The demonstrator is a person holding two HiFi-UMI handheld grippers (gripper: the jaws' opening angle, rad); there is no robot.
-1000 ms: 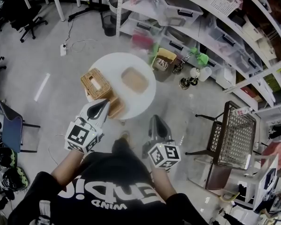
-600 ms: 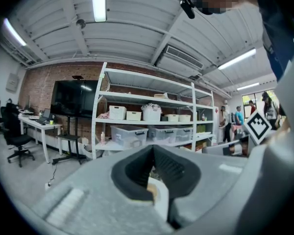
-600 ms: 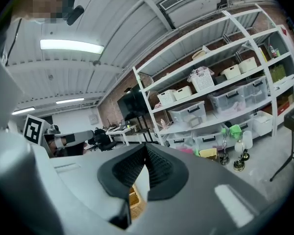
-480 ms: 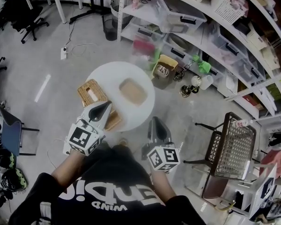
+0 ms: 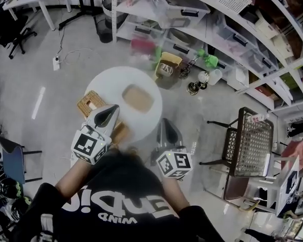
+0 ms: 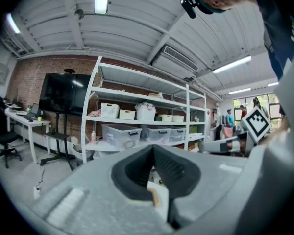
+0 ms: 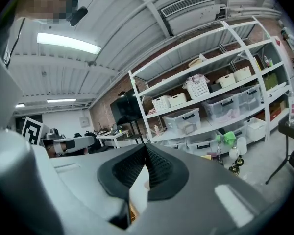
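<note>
The left hand-held gripper [image 5: 109, 114] has its jaws together with nothing between them. It hovers over the near edge of the round white tabletop [image 5: 108, 80], just beside the light brown woven wicker box [image 5: 90, 102]. The right hand-held gripper [image 5: 166, 128] is also closed and empty, beside the tabletop's near right edge. A tan rounded rectangular tray [image 5: 138, 98] lies at the tabletop's middle.

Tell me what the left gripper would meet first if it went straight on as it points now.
Probably the white shelf rack: the left gripper points level, seemingly passing above the round table. Depth is unclear.
</note>
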